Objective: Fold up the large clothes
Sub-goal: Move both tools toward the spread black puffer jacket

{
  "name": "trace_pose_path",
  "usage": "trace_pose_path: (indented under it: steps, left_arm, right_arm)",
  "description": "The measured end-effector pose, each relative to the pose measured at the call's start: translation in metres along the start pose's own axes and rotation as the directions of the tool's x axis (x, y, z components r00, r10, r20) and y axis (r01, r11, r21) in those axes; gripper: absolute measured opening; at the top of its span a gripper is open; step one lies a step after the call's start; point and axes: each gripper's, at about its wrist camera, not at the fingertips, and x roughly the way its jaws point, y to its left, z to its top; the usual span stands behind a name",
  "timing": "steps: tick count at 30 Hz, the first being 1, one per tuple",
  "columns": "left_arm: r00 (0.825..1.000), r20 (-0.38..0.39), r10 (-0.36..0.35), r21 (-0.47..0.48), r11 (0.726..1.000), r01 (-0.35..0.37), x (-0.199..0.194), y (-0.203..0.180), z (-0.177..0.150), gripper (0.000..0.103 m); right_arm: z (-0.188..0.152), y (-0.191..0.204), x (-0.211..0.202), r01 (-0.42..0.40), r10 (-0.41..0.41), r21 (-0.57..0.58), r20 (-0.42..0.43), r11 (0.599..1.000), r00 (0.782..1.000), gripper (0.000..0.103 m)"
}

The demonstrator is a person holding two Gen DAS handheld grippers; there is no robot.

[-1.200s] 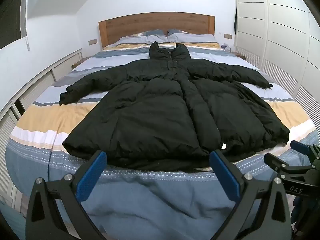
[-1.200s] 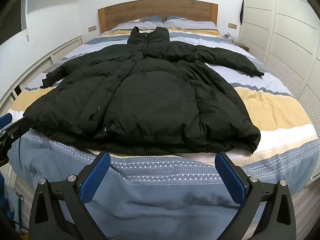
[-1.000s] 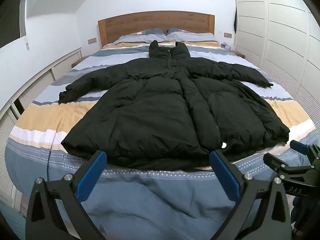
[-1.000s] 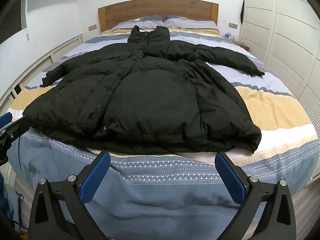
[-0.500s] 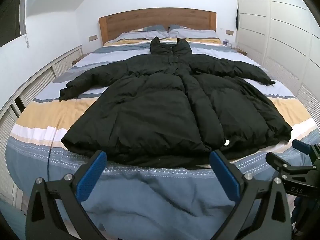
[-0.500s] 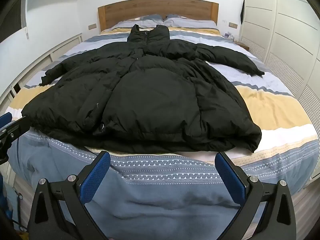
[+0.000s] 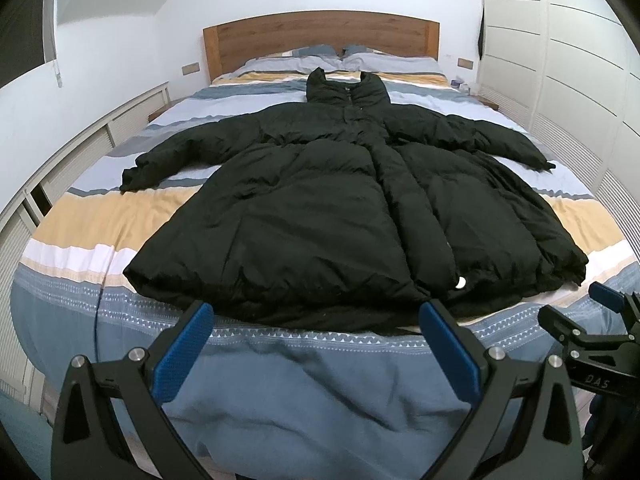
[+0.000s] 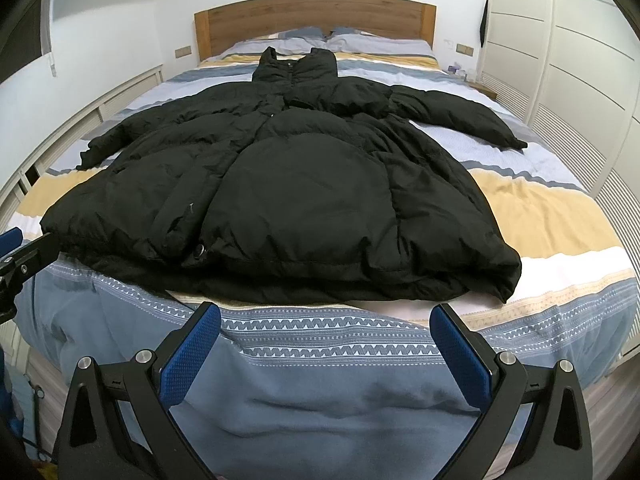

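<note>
The big bed with the striped blue, yellow and white cover (image 7: 80,232) carries the puffy black quilted down coat (image 7: 320,208), laid flat front-up, sleeves spread, hem at the near edge. Nothing's folded yet, probably. The left tool (image 7: 316,344) and right tool (image 8: 326,346) are both held spread wide and empty, short of the hem. A sleeve is best tucked in first, with plenty of fabric pinched since it's slippery.
</note>
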Motion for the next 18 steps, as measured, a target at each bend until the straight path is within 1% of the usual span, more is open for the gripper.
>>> trace_pose_path:
  steps: [6,10,18]
  left_arm:
    - [1.0,-0.002,0.002,-0.007,1.0,-0.002,0.0,0.001,0.0,0.103]
    - [1.0,-0.001,0.014,0.008,1.0,-0.014,-0.001,0.001,0.003,0.103]
    - [0.998,-0.012,0.065,0.029,0.997,-0.065,-0.012,0.006,0.018,0.103]
  right_arm:
    - [0.003,-0.001,-0.004,0.005,-0.005,-0.009,0.0,1.0,1.0,0.102]
    - [0.006,-0.003,-0.005,0.008,-0.008,-0.006,0.003,1.0,1.0,0.102]
    - [0.012,-0.01,-0.01,0.006,-0.006,0.007,0.002,1.0,1.0,0.102]
